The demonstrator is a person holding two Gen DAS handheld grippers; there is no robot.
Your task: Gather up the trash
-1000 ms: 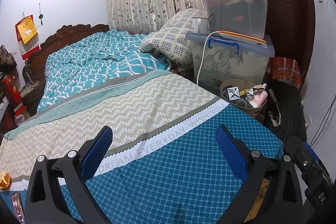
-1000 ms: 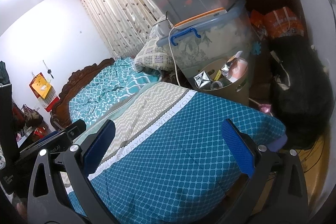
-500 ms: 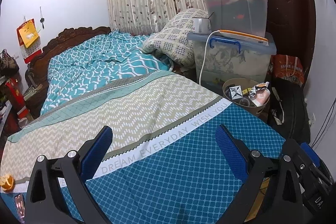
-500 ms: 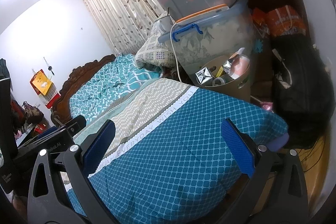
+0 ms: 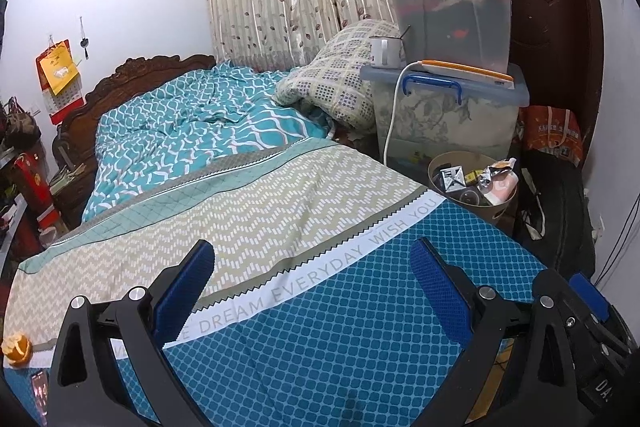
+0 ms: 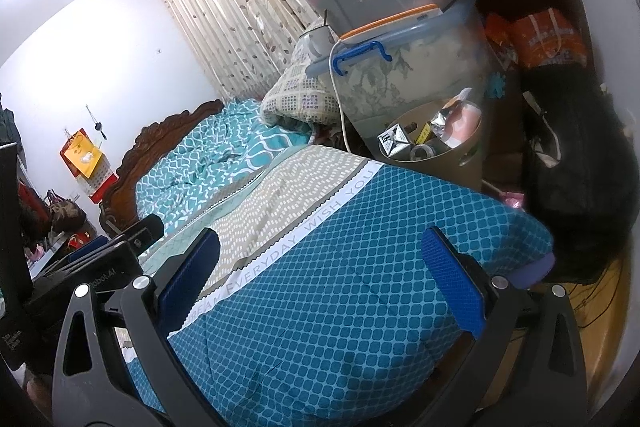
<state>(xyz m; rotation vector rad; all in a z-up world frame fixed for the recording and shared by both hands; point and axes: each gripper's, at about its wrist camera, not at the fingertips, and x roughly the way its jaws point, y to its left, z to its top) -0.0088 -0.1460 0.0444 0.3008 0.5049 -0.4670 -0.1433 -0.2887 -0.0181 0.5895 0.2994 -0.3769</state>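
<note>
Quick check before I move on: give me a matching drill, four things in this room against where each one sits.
Things:
1. orange peel
2. waste bin
3. white mug
4. checked pillow

Places:
A. on the lid of the bottom storage box
B. on the floor by the bed's far corner
C. near edge of the bedspread, far left
D. on the bed, against the bottom storage box

Pairs: 1-C, 2-B, 3-A, 4-D
</note>
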